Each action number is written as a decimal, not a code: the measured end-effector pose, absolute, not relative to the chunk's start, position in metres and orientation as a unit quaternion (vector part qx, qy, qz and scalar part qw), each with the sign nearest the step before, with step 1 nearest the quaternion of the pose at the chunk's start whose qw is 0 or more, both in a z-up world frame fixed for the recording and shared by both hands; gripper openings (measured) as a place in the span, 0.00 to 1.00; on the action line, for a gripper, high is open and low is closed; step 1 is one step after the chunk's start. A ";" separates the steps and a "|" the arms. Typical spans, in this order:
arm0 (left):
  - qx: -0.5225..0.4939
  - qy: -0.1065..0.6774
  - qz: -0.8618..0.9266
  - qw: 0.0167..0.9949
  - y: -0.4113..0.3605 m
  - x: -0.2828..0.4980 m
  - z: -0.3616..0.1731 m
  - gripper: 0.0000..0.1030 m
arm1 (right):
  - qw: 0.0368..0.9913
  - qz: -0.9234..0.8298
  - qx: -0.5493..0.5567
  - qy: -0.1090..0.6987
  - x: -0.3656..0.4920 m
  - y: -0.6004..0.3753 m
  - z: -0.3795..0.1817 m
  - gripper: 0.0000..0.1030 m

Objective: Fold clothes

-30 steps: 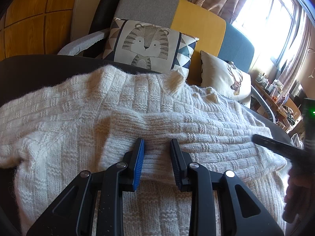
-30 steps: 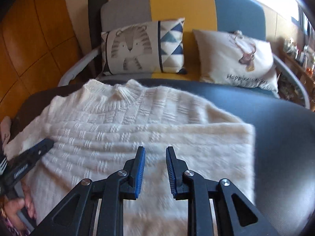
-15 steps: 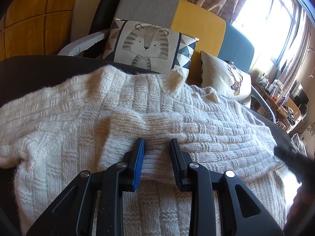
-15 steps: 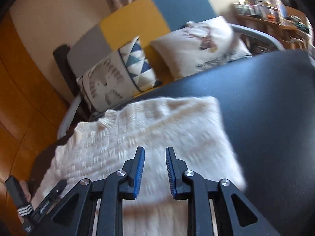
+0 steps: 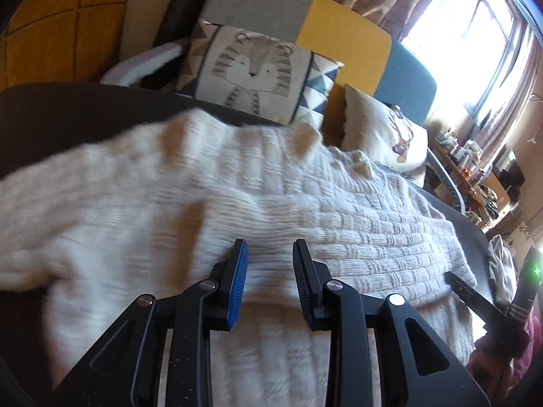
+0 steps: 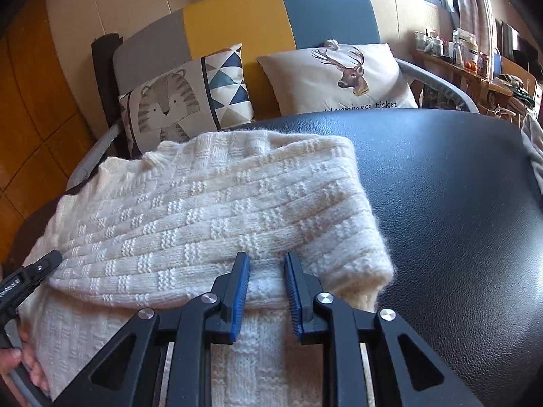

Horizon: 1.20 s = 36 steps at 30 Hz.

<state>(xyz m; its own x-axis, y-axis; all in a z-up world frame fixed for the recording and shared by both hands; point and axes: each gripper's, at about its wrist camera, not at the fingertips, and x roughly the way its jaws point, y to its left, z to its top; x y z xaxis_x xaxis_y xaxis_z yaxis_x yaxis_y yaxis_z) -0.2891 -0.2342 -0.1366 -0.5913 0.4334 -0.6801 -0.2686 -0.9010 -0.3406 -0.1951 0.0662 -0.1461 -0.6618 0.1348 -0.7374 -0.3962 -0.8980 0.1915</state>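
Note:
A cream knitted sweater [image 5: 339, 210] lies on a black leather surface [image 6: 458, 220], its right side folded over the body. My left gripper [image 5: 268, 247] is shut on a raised ridge of the knit near the sweater's left side; the cloth around it is blurred. In the right wrist view the sweater [image 6: 203, 210] is sharp. There my right gripper [image 6: 266, 257] straddles the lower edge of the folded part, jaws apart and not pressing the knit. Each gripper shows in the other's view: the right gripper [image 5: 475, 298] and the left gripper [image 6: 30, 274].
Behind the black surface stands a grey, yellow and blue sofa with a tiger cushion [image 6: 169, 105] and a deer cushion [image 6: 342, 74]. A cluttered wooden shelf [image 6: 475, 61] is at the right. More cloth [image 5: 502, 264] lies off the right edge. A hand [image 6: 30, 369] holds the left tool.
The right gripper swung right, rolled, and came down onto the folded edge of the sweater. The left gripper lifted slightly with the knit, and the sweater's left part shifted.

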 end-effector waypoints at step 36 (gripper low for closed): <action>-0.290 -0.505 0.801 -0.139 -0.633 -0.227 -0.190 0.54 | 0.144 0.899 -0.371 0.184 -0.192 0.070 -0.149 0.20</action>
